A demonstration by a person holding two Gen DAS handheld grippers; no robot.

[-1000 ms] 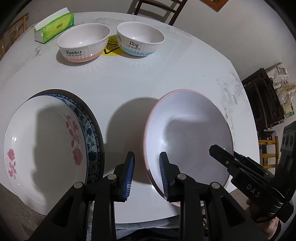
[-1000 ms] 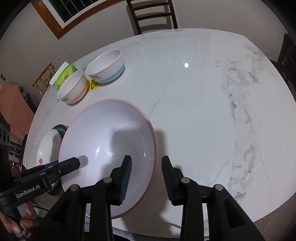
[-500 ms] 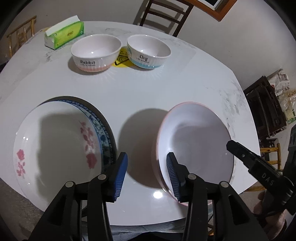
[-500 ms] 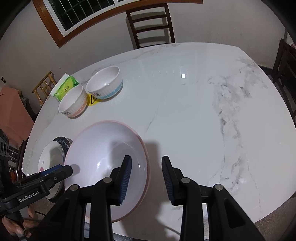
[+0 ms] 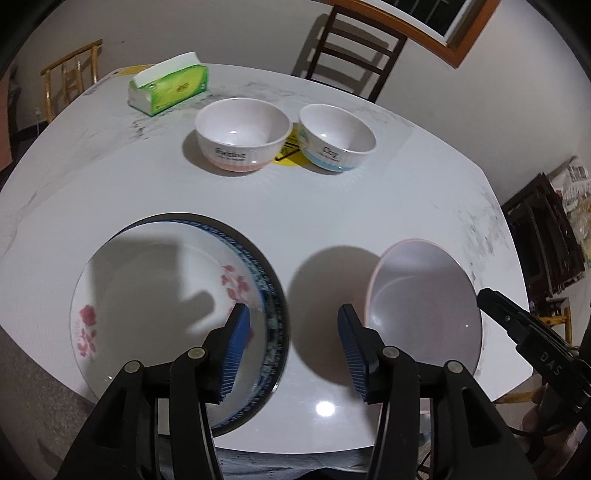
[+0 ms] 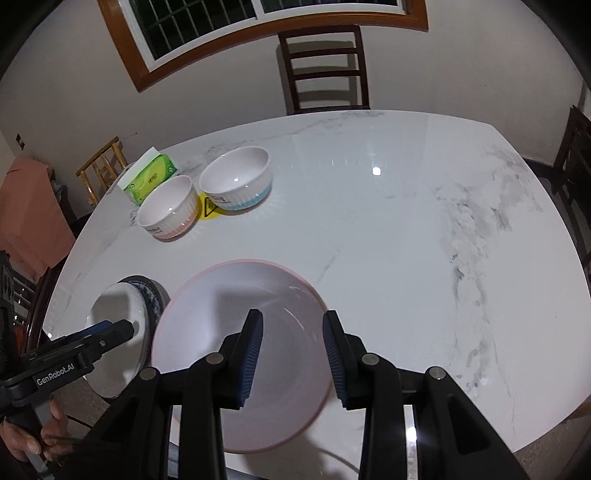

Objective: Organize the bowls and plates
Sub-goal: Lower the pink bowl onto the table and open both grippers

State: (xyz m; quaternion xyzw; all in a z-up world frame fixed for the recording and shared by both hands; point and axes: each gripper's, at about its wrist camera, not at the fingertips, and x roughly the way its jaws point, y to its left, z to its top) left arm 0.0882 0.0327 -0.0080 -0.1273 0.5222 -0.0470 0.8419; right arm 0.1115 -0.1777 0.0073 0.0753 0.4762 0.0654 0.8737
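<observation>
Two black handheld grippers with blue ribbed pads reach over a round white marble table (image 6: 406, 229). Nearest, the left gripper (image 5: 291, 350) has its jaws apart with nothing between them; they have just been opening. It hovers above bare tabletop between two dishes. To its left sits a white shallow plate with pink flower prints (image 5: 155, 306), stacked on a blue-patterned plate (image 5: 267, 295) that rests on a dark plate beneath, near the table's front edge. To its right lies a large pink-rimmed white plate (image 5: 424, 310), alone on the table. The right gripper (image 6: 291, 354) hangs over this pink-rimmed plate with its jaws parted and empty, the pads not touching it. A person's hand (image 6: 22, 439) holds the left gripper's handle at the lower left of the right wrist view. Farther back, near the middle of the table, two small white ribbed bowls sit side by side: one with a pink base (image 5: 242, 133) on the left, one with a blue base (image 5: 336, 136) on the right, and a yellow warning sticker (image 5: 286, 155) between them. Behind the bowls lies a green tissue pack (image 5: 170, 86). Beyond the table stands a dark wooden chair (image 6: 325, 66) against the wall, under a wood-framed window (image 6: 258, 26).
</observation>
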